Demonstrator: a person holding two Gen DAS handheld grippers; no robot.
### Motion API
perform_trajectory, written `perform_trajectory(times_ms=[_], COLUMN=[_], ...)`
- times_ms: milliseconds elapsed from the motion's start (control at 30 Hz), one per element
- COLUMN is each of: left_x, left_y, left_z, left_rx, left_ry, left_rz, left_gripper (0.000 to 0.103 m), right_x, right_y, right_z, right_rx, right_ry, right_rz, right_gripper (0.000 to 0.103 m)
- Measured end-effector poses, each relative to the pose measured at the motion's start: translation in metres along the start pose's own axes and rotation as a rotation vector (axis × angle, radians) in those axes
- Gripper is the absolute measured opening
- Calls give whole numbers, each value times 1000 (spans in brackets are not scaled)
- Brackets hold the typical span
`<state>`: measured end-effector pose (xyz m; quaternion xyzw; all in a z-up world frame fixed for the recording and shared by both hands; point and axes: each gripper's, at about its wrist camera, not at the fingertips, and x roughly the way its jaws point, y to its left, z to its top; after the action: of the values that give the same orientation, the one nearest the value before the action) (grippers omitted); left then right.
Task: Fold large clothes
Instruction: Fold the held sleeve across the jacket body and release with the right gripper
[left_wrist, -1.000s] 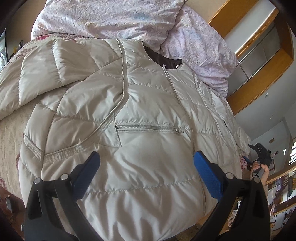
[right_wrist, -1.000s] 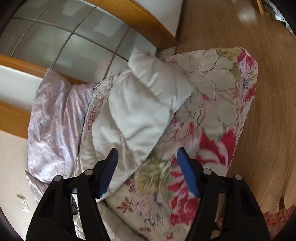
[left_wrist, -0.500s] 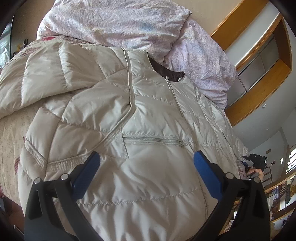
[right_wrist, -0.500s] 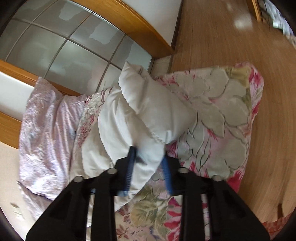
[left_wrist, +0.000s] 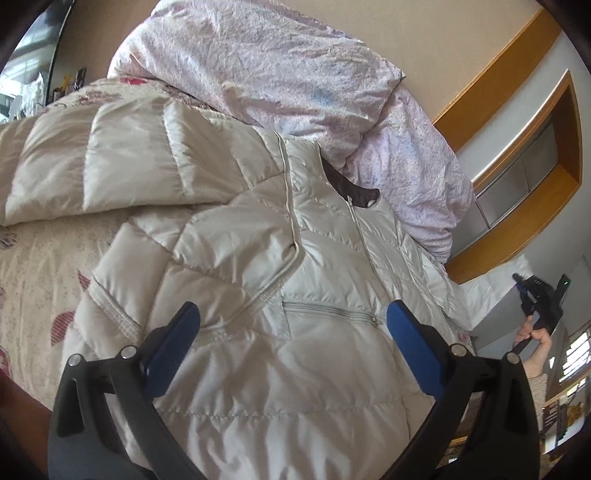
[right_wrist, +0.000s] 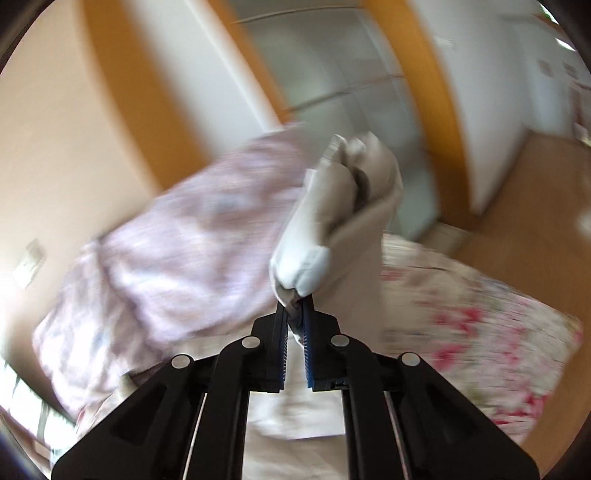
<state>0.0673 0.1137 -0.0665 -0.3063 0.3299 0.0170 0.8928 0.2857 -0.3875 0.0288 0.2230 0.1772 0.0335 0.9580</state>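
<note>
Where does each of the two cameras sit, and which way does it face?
Left wrist: on the left gripper, open, looking down across the cream jacket on the bed; the person's hand shows far right.
Right wrist: on the right gripper, shut on the sleeve, facing the wall; blurred.
Shared: jacket, lilac duvet, floral bedspread.

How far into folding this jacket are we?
Early. One sleeve already lies folded across the jacket front. The right hand-held gripper is shut on the other sleeve, lifted off the bed. The left hand-held gripper hovers open. Laying that sleeve over and folding the body remain.
</note>
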Motion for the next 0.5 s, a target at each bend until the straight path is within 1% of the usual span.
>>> perform_trajectory(times_ms=[100,133,167,233,300,400,500], left_x=[-14,-18,-23,-30,-36,-46,-52], left_y=[1,3,6,15,25,42,60], left_z=[1,1,2,5,6,6,7], left_rx=[38,39,33,4,-28,-70,-120], left_ry=[-90,-108,-125,-144,-158,-178,-191], left_rz=[57,68,71,63,68,93,116], left_gripper=[101,101,101,101,101,101,101], right_x=[5,7,12,25,38,60,82], right_y=[64,81,97,133,160,193,219], right_z=[-14,-20,-25,-43,-64,-102,-155], right_rx=[-76,-96,-110,-142,-177,-245,-382], right_ry=[44,66,89,163,227,314,398], right_rz=[169,217,257,343,385,399,335], right_gripper=[8,8,8,7,7,7,7])
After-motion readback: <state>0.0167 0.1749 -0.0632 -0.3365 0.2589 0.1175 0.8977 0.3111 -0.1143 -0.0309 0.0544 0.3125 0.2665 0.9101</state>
